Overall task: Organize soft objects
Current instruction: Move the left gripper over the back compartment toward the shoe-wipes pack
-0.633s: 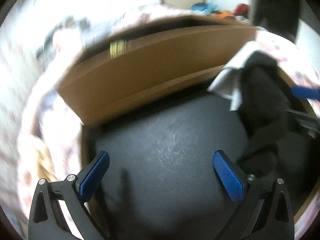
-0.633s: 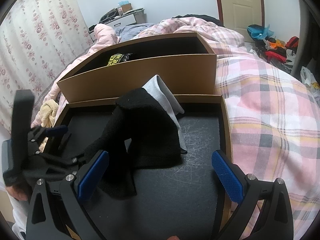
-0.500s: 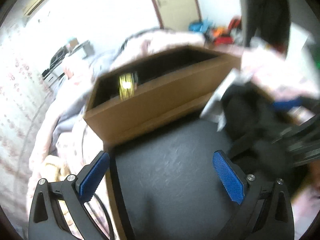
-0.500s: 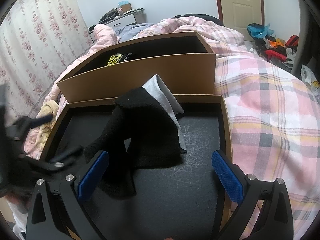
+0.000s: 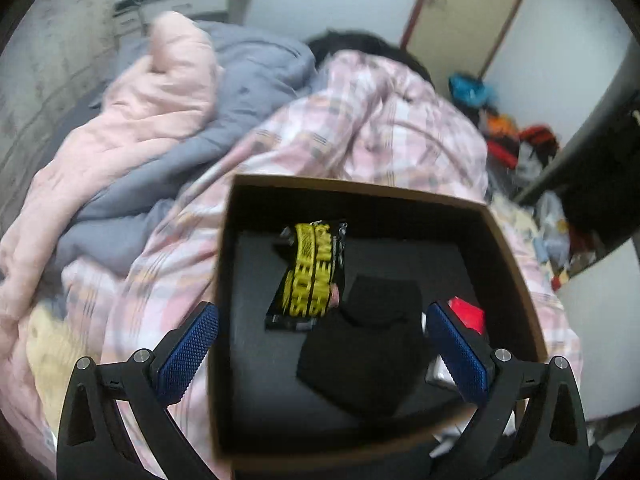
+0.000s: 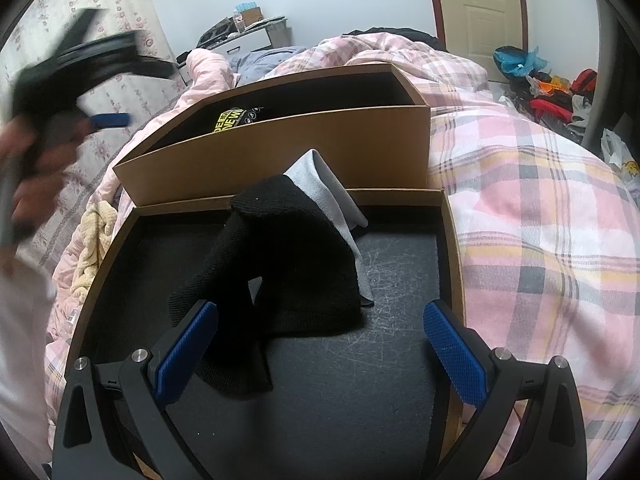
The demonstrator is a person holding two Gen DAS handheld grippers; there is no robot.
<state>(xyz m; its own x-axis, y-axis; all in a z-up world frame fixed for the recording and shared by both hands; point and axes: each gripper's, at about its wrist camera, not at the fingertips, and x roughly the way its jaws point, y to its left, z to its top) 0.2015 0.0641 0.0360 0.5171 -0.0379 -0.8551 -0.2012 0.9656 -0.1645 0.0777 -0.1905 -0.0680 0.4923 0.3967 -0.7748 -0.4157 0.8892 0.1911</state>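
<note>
Deep box [image 5: 516, 276]: top open, walls high all round. Floor's left strip bare beside the yellow-printed packet [image 5: 310, 276]; black cloth [image 5: 368, 344] fills the middle, red item [image 5: 466, 314] at the right wall.

Shallow tray [image 6: 452, 248]: black garment [image 6: 288, 264] and grey cloth [image 6: 332, 196] heaped against the far edge; near right corner bare.

Left hand-held gripper [image 5: 322, 354] open, empty, above brown box [image 5: 516, 276] holding yellow-black packet [image 5: 310, 276] and black cloth [image 5: 368, 352].

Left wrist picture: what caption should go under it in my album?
Open left claw hovering above a cardboard box on the bed, holding a yellow-and-black packet and black cloth.
</note>
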